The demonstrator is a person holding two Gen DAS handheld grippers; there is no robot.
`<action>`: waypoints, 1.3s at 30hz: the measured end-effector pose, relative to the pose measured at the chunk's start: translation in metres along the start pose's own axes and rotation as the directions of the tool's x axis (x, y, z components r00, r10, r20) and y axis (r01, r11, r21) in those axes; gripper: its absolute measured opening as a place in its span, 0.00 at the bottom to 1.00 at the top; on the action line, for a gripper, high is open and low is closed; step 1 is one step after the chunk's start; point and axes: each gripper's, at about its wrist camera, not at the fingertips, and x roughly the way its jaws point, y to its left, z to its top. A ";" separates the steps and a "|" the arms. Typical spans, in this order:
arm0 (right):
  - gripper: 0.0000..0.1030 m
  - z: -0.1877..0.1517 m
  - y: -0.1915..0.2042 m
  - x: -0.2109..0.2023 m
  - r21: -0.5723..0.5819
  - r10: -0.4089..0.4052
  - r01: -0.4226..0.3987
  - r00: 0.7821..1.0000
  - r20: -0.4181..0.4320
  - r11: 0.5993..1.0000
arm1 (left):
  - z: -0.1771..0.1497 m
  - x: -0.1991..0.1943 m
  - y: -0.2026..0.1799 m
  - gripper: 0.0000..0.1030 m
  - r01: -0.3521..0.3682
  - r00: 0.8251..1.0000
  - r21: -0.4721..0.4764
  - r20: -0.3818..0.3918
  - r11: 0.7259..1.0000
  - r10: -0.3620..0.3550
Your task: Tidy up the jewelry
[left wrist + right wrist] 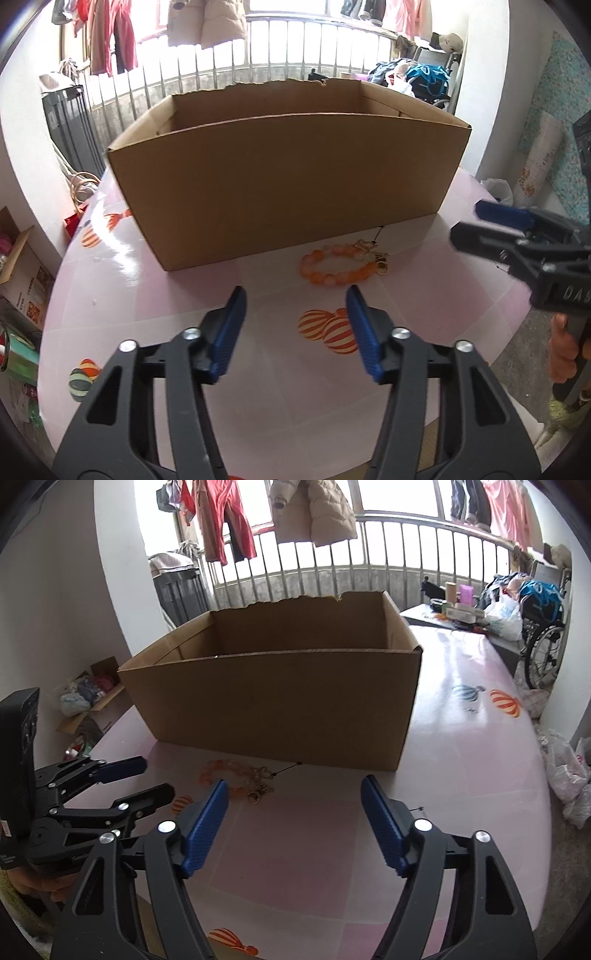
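Observation:
An orange bead bracelet [334,266] with a gold charm and a thin black pin lies on the pink table just in front of an open cardboard box [288,177]. My left gripper [295,306] is open and empty, a short way in front of the bracelet. In the right wrist view the bracelet [236,771] lies ahead to the left, before the box [280,701]. My right gripper [293,794] is open and empty. The left gripper [144,779] also shows there at the left, and the right gripper [469,221] shows in the left wrist view at the right.
The round table [461,760] has a pink cloth with balloon prints. Behind it are a white railing [369,546], hanging clothes and a wheelchair [543,627]. Boxes and bags lie on the floor at the left [88,694] and right [569,775].

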 end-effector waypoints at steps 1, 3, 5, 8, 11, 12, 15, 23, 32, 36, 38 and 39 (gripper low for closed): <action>0.62 -0.001 0.000 0.002 0.000 0.010 -0.010 1.000 -0.008 1.000 | 0.001 0.001 -0.001 0.42 0.010 1.000 0.001 -0.003 1.000 -0.010; 0.58 -0.003 0.000 0.005 -0.004 0.021 -0.021 1.000 -0.016 1.000 | 0.004 0.004 -0.005 0.35 0.037 0.999 0.009 -0.007 0.999 -0.037; 0.55 -0.003 0.000 0.007 -0.005 0.027 -0.027 0.999 -0.020 1.000 | 0.008 0.006 -0.010 0.30 0.061 0.998 0.026 -0.009 0.998 -0.061; 0.54 -0.005 -0.002 0.007 0.007 0.032 -0.031 0.999 -0.017 0.999 | 0.015 0.014 -0.020 0.24 0.090 0.996 0.058 -0.023 0.994 -0.089; 0.54 -0.006 -0.005 0.007 0.023 0.034 -0.034 0.999 -0.012 0.999 | 0.023 0.029 -0.025 0.14 0.075 0.996 0.078 -0.048 0.994 -0.071; 0.54 -0.006 -0.005 0.006 0.028 0.036 -0.036 0.999 -0.009 0.999 | 0.026 0.037 -0.024 0.13 0.074 0.996 0.069 -0.063 0.995 -0.070; 0.54 -0.007 -0.005 0.004 0.033 0.044 -0.044 0.999 -0.001 0.998 | 0.028 0.052 -0.024 0.09 0.063 0.993 0.050 -0.107 0.997 -0.057; 0.54 -0.008 -0.008 0.005 0.037 0.047 -0.046 0.999 -0.008 0.998 | 0.021 0.046 -0.012 0.06 -0.003 0.991 0.057 -0.137 0.998 0.011; 0.54 -0.009 0.000 0.006 0.016 0.048 -0.048 0.999 -0.012 0.999 | 0.003 0.029 0.019 0.06 -0.070 0.987 -0.003 -0.148 0.998 0.069; 0.54 -0.008 0.003 0.006 0.000 0.047 -0.047 0.999 -0.014 0.999 | 0.000 0.019 0.030 0.06 -0.088 0.988 -0.043 -0.130 0.995 0.082; 0.54 -0.007 0.004 0.007 -0.006 0.043 -0.043 0.999 -0.015 0.999 | 0.003 0.010 0.029 0.07 -0.049 0.995 -0.061 -0.088 0.997 0.043; 0.52 -0.006 0.004 0.008 -0.009 0.042 -0.042 0.999 -0.016 0.999 | 0.006 0.005 0.025 0.09 -0.016 0.998 -0.067 -0.063 0.998 0.011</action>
